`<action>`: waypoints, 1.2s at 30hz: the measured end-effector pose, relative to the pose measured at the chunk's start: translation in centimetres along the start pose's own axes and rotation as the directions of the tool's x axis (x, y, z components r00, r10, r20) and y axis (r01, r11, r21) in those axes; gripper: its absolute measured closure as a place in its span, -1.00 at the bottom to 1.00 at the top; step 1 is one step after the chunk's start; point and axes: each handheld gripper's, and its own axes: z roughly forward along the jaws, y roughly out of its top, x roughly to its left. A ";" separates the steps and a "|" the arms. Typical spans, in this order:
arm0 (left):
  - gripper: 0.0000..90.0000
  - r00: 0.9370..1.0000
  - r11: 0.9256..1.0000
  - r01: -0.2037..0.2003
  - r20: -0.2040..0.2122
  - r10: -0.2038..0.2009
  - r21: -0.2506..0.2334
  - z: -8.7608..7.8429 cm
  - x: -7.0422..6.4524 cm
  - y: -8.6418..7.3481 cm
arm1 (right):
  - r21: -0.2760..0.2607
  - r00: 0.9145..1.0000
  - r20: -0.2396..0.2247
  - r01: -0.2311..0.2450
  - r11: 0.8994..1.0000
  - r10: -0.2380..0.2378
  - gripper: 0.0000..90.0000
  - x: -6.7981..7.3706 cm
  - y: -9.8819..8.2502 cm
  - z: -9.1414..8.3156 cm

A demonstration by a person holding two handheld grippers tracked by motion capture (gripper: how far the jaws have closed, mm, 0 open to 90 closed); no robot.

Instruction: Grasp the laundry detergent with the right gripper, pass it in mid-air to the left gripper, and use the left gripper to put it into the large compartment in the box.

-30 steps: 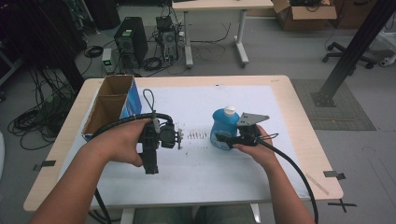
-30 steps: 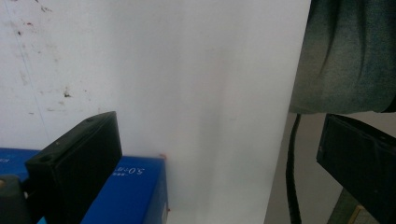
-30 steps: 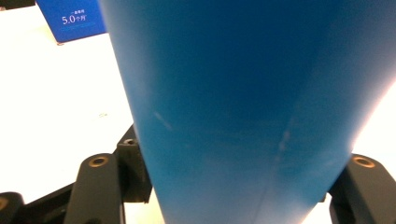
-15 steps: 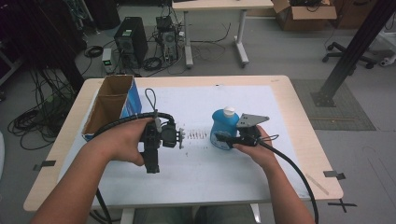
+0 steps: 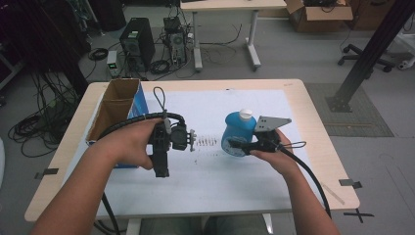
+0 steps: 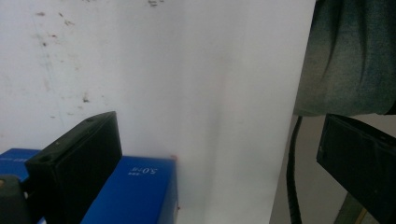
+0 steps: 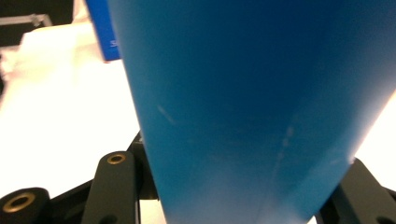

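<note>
We find the right hand-held gripper has just closed and is clamped on the blue bottle, now lifted slightly off the white sheet on the bench. The left hand-held gripper hovers, jaws apart, near the cardboard box; we judge the grasp secured and transfer next.

Between my black fingers sits a blue bottle with a white cap; beyond them, a white-sheeted surface.

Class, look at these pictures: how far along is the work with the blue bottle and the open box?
Done: the right gripper has shut on the blue bottle. In hand: the bottle, tilted over the white sheet. Left: probably putting it in the open box; the left gripper hangs open.
</note>
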 end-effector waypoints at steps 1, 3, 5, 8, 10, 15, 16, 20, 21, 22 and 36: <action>-0.99 1.000 1.000 -0.004 -0.001 0.004 0.001 -0.2 0.1 0.1 | 0.003 1.000 -0.009 0.010 1.000 -0.010 0.01 0.3 0.3 -0.2; -0.99 1.000 1.000 -0.004 -0.004 0.004 -0.004 -0.5 0.2 0.2 | 0.012 0.999 -0.026 0.025 1.000 -0.025 0.01 0.8 0.7 -0.6; -0.99 1.000 1.000 -0.006 -0.005 0.006 -0.003 -0.7 0.3 0.4 | 0.029 0.998 -0.044 0.047 0.998 -0.045 0.01 1.4 1.1 -0.8; -0.99 1.000 1.000 -0.005 -0.011 0.005 -0.013 -1.1 0.6 0.6 | 0.042 0.995 -0.079 0.061 0.997 -0.058 0.01 2.1 1.6 -1.0; -0.99 1.000 1.000 -0.007 -0.008 0.006 -0.019 -1.4 0.7 0.7 | 0.042 0.992 -0.106 0.070 0.997 -0.065 0.01 2.5 1.9 -1.1; -0.99 1.000 0.998 -0.008 0.011 0.009 -0.054 -1.8 1.2 1.0 | 0.049 0.984 -0.158 0.094 0.994 -0.085 0.01 3.6 2.4 -1.0; -0.99 1.000 0.998 -0.008 0.018 0.009 -0.063 -1.8 1.3 1.0 | 0.051 0.981 -0.174 0.096 0.994 -0.086 0.01 3.7 2.4 -0.9; -0.99 1.000 0.998 -0.010 0.024 0.012 -0.067 -1.9 1.6 1.0 | 0.053 0.970 -0.216 0.123 0.991 -0.108 0.01 4.5 2.6 -0.2; -0.99 1.000 0.997 -0.012 0.026 0.014 -0.070 -2.0 1.6 1.1 | 0.053 0.964 -0.237 0.134 0.990 -0.117 0.01 4.8 2.7 0.2; -0.99 0.999 0.997 -0.015 0.028 0.017 -0.072 -2.0 1.6 1.2 | 0.054 0.962 -0.245 0.135 0.989 -0.118 0.01 5.0 2.7 0.5; -0.99 0.998 0.996 -0.044 0.038 0.047 -0.080 -2.6 1.1 2.5 | 0.052 0.947 -0.296 0.144 0.988 -0.122 0.01 6.7 2.8 3.2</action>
